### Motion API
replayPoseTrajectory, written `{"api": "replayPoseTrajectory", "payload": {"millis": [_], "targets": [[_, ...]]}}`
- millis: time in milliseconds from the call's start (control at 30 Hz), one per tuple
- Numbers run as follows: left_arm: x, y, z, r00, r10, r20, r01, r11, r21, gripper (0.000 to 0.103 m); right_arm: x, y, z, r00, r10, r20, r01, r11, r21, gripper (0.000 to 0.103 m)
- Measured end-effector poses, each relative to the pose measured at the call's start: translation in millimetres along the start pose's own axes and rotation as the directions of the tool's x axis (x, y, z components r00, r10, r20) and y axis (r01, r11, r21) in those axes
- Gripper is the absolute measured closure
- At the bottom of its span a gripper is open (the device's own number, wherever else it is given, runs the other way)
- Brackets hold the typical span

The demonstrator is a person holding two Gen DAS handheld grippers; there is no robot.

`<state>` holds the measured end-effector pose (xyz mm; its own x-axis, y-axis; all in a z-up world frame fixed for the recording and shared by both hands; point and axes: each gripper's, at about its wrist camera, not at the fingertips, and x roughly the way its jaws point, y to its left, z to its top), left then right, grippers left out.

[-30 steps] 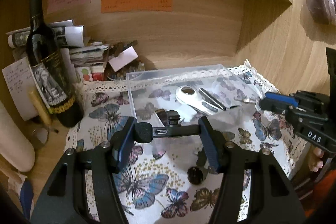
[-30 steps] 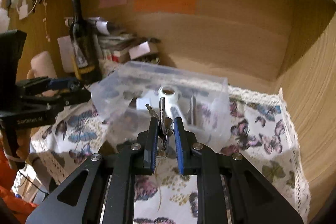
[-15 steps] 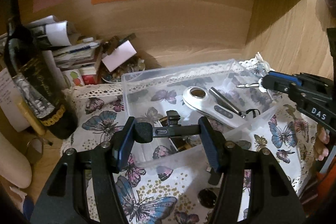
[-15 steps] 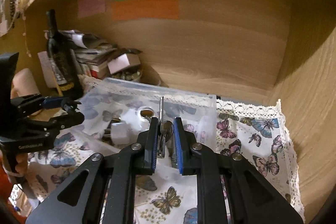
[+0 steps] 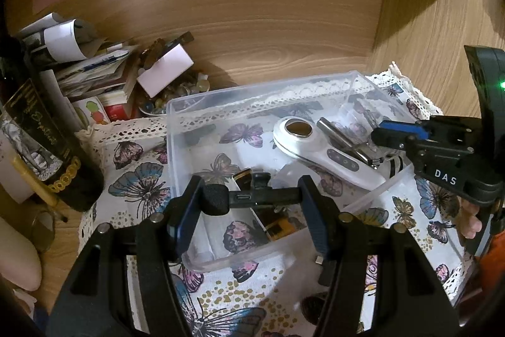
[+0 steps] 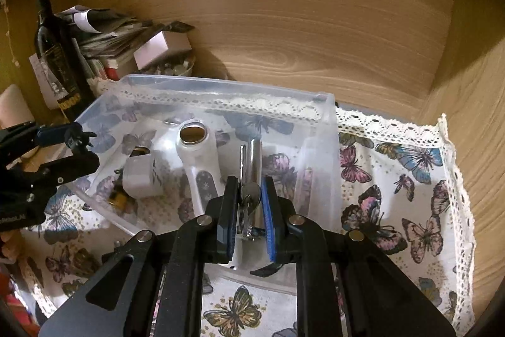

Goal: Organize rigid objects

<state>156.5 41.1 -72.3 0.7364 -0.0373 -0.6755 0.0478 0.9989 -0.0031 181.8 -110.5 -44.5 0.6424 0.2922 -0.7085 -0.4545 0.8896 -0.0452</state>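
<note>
A clear plastic bin [image 5: 189, 109] [image 6: 318, 103] sits on a butterfly cloth. It holds a white handheld device [image 5: 315, 147] [image 6: 199, 160], a metal bar [image 5: 341, 135] [image 6: 255, 153], a white charger block [image 6: 139, 179] and a small yellow item [image 5: 277, 229]. My left gripper [image 5: 249, 198] is shut on a small black microphone [image 5: 246, 197], held over the bin's near part. My right gripper [image 6: 247, 201] is shut on a bunch of keys [image 6: 247, 195] over the bin's right part; it shows at the right of the left wrist view [image 5: 378, 136].
A dark wine bottle [image 5: 41, 128] [image 6: 56, 52] stands left of the bin. Stacked papers, a white box [image 5: 164, 68] and a bowl of small bits sit behind. Wooden walls close the back and right. Small dark items [image 5: 312, 305] lie on the cloth [image 6: 410, 179] before the bin.
Both grippers have moved forward over the bin with their loads; the bin looks nearer and lower in both views. The right gripper's keys now hang inside the bin's right part.
</note>
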Motion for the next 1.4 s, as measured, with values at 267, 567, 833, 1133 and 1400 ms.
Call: {"api": "replayPoseTrajectory", "payload": {"millis": [267, 567, 833, 1133, 1400], "targets": [[-7, 3, 0, 0.999, -0.033, -0.006, 0.033, 0.999, -0.033, 0.035, -11, 7, 1, 1.0, -0.009, 0.017, 0.009, 1.0, -0.026, 0.07], [-32, 10, -6, 0.998, -0.056, 0.022, 0.058, 0.996, -0.071, 0.019, -46, 14, 1, 0.994, 0.004, 0.108, 0.0, 0.999, -0.04, 0.048], [-45, 8, -31, 0.998, -0.064, -0.007, 0.064, 0.996, -0.065, 0.017, -68, 20, -12, 0.991, 0.008, 0.137, 0.0, 0.998, -0.058, 0.033], [-17, -16, -60, 0.985, -0.103, -0.139, 0.099, 0.995, -0.032, 0.017, -73, 20, -33, 0.994, 0.014, 0.104, -0.008, 0.998, -0.056, 0.032], [-1, -37, -72, 0.972, -0.112, -0.205, 0.122, 0.992, 0.037, 0.042, -68, 24, -49, 0.998, 0.029, 0.059, -0.026, 0.998, -0.05, 0.032]]}}
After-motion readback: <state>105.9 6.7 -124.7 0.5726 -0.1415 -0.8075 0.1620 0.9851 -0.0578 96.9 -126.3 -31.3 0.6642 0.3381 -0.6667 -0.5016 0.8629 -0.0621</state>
